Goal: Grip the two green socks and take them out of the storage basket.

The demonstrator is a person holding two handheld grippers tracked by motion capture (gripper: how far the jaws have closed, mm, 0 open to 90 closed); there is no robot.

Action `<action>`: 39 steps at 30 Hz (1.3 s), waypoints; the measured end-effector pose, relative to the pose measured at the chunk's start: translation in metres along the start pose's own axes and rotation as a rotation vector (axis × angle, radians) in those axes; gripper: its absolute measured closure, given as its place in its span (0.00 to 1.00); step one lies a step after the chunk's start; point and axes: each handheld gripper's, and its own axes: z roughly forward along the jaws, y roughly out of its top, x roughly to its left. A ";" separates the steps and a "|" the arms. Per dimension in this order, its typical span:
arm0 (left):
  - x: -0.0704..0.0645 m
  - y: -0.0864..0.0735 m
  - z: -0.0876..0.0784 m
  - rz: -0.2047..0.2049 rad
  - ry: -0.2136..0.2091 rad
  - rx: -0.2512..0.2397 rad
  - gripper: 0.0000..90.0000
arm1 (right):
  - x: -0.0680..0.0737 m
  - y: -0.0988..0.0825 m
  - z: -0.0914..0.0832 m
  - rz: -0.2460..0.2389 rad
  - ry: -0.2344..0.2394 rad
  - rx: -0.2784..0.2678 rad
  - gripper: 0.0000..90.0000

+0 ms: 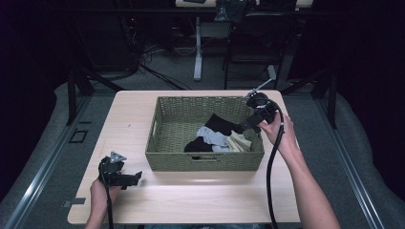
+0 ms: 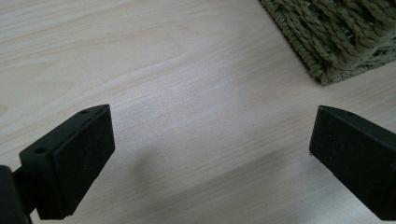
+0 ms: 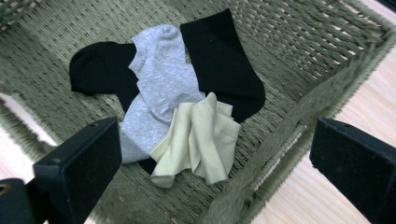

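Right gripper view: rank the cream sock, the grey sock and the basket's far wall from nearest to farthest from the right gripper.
1. Cream sock: between the open jaws of the right gripper, on the basket floor.
2. Grey sock: just beyond, lying over a black sock.
3. Far wall of the wicker basket: at the top, behind all the socks.

My pale wooden tabletop (image 1: pixel 191 195) stands on grey carpeted floor (image 1: pixel 43 157) in a dark room; beyond it, a white-legged desk (image 1: pixel 197 47) and black cables (image 1: pixel 157 71).
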 end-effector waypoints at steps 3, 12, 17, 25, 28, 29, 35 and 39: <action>0.000 0.000 0.001 -0.008 -0.006 -0.001 0.00 | 0.001 0.005 0.011 -0.013 0.003 0.028 0.06; 0.001 -0.003 -0.001 -0.014 0.004 0.000 0.00 | 0.004 0.013 0.040 -0.022 -0.020 0.125 0.27; 0.001 -0.002 -0.001 -0.006 0.003 0.004 0.00 | 0.008 0.015 0.054 -0.040 -0.023 0.172 0.36; 0.000 -0.002 0.000 -0.009 0.001 0.005 0.00 | 0.011 0.011 0.077 -0.049 -0.020 0.257 0.44; 0.000 -0.002 0.000 -0.011 0.001 0.006 0.00 | 0.011 0.010 0.082 -0.043 -0.031 0.280 0.50; 0.000 -0.002 0.000 -0.006 0.003 0.005 0.00 | 0.011 0.009 0.083 -0.043 -0.033 0.285 0.50; 0.000 -0.002 -0.001 -0.004 0.003 0.005 0.00 | 0.010 0.008 0.090 -0.029 -0.050 0.308 0.56; 0.000 -0.002 0.000 -0.004 0.004 0.006 0.00 | 0.008 0.006 0.095 -0.025 -0.050 0.318 0.58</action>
